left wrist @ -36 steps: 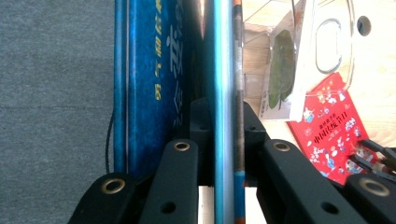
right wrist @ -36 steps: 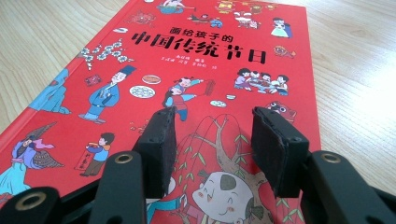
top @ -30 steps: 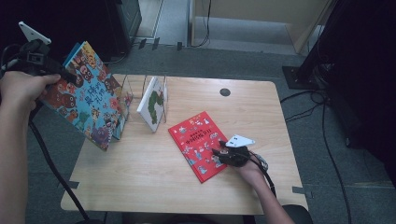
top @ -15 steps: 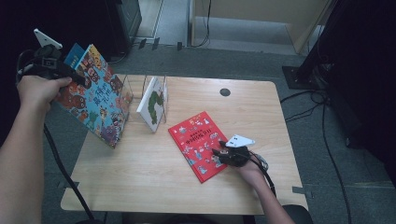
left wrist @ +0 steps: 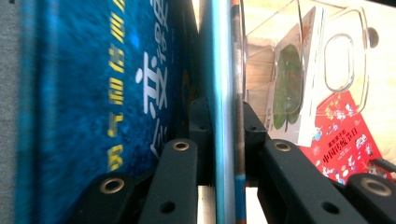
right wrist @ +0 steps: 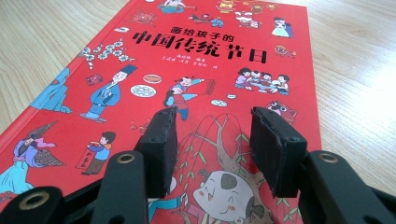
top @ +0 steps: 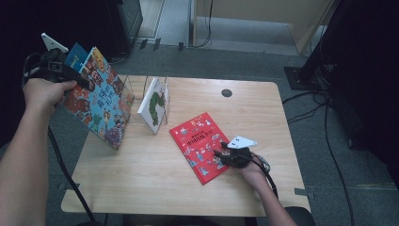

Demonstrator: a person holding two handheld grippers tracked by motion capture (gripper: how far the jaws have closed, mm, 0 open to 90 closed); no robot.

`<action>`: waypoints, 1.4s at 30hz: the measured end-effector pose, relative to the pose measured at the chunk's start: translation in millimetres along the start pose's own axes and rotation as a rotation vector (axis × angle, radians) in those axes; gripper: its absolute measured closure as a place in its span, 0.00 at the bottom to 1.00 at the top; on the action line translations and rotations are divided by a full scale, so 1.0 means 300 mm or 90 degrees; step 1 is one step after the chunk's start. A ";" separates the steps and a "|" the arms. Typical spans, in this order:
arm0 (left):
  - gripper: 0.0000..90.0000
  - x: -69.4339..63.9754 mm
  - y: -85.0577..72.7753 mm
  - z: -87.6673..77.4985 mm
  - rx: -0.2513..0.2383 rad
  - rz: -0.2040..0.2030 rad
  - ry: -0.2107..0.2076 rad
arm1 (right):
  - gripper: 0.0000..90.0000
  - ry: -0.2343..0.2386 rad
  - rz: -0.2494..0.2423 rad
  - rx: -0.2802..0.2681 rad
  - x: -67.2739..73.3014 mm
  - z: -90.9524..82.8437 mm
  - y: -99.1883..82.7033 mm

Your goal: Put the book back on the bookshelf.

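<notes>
We count three books. At far left our left gripper (top: 77, 77) clamps the blue picture book (top: 96, 106), tilted over the table's (top: 141, 188) left edge. One white book (top: 153, 104) stands in the wire rack (top: 146, 87). Right, our right gripper (top: 222, 151) rests parted on the flat red book (top: 200, 143).

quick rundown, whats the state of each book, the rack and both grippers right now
blue book: lifted off the table's left edge, tilted, clamped
left gripper: shut on the blue book's edge
white book: upright in the rack
wire rack: standing on the table, holding one book
red book: lying flat, cover up
right gripper: open, jaws over the red cover
</notes>
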State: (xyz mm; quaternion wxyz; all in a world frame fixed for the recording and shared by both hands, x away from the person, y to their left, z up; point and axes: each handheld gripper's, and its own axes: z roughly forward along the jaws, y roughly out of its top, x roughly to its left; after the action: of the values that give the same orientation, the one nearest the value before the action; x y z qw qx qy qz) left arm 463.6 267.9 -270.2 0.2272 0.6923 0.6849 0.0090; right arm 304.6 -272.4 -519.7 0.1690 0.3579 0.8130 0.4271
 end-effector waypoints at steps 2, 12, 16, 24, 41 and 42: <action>0.90 0.000 0.000 -0.001 0.004 0.003 0.000 | 0.57 0.000 0.000 0.000 0.000 0.000 0.000; 0.89 -0.008 -0.005 0.000 0.015 0.015 0.001 | 0.57 -0.001 0.001 -0.001 0.001 0.000 0.000; 0.88 -0.008 -0.004 -0.001 0.018 0.016 -0.001 | 0.57 -0.001 0.001 -0.001 0.001 0.000 0.000; 0.82 -0.023 -0.005 -0.003 0.025 0.029 -0.006 | 0.57 -0.001 0.000 -0.001 0.001 0.000 -0.001; 0.68 -0.054 -0.021 -0.065 0.021 0.065 0.000 | 0.54 0.000 0.003 -0.001 0.001 0.000 -0.001; 0.67 -0.054 -0.021 -0.072 0.020 0.063 0.001 | 0.54 0.000 0.003 -0.001 0.001 0.000 -0.001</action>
State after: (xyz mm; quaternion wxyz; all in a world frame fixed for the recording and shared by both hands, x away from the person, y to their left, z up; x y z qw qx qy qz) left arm 449.8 258.7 -248.0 0.2153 0.7290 0.6497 0.0099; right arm 304.4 -272.4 -520.0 0.1680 0.3597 0.8119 0.4279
